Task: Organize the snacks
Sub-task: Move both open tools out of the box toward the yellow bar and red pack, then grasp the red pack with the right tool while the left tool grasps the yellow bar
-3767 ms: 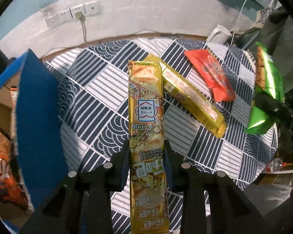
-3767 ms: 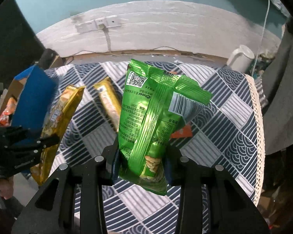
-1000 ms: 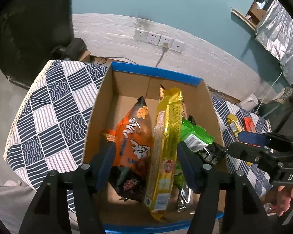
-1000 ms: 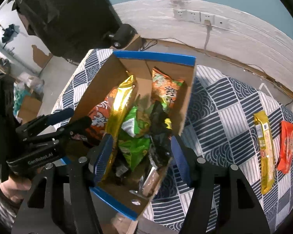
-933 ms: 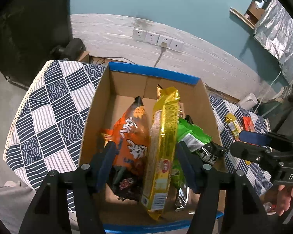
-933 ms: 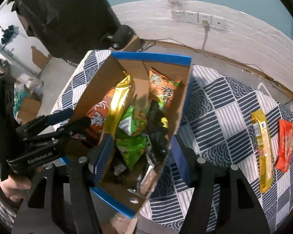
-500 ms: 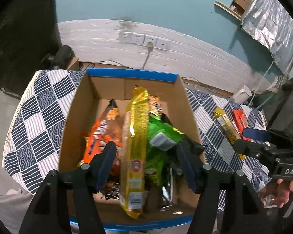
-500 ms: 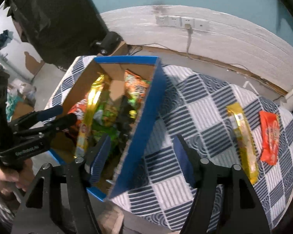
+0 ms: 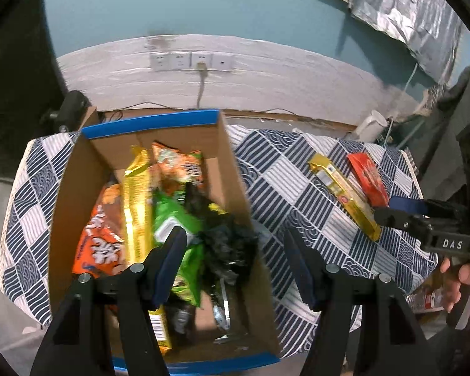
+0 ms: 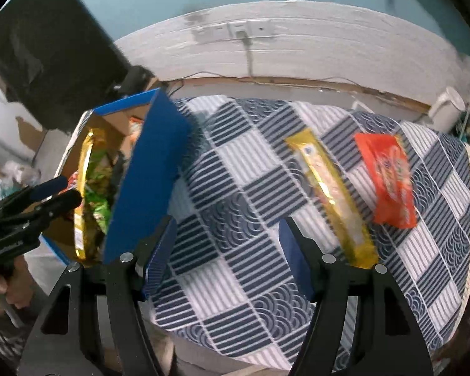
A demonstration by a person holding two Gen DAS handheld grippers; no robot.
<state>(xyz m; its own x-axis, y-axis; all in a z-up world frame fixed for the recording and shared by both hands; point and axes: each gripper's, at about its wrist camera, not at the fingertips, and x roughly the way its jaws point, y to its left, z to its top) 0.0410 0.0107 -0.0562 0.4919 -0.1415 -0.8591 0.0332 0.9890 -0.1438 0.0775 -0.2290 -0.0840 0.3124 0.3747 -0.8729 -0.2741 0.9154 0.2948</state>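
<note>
Since the earlier frames, both grippers have released their packets into the cardboard box [image 9: 232,169] and swung away from it toward the open bench [image 10: 244,206]; the left gripper [image 9: 232,263] and right gripper [image 10: 225,250] now stand with jaws apart and empty. The long gold packet [image 9: 136,206] and green packet [image 9: 175,219] lie inside the box. Two snacks remain right of the box, the gold bar [image 10: 329,194] and, beyond it, the red packet [image 10: 387,178], probably next.

Count: one cardboard box [image 9: 232,169]; two packets outside it — one yellow bar [image 10: 329,194], one red packet [image 10: 388,178]; one white mug [image 9: 371,127].
</note>
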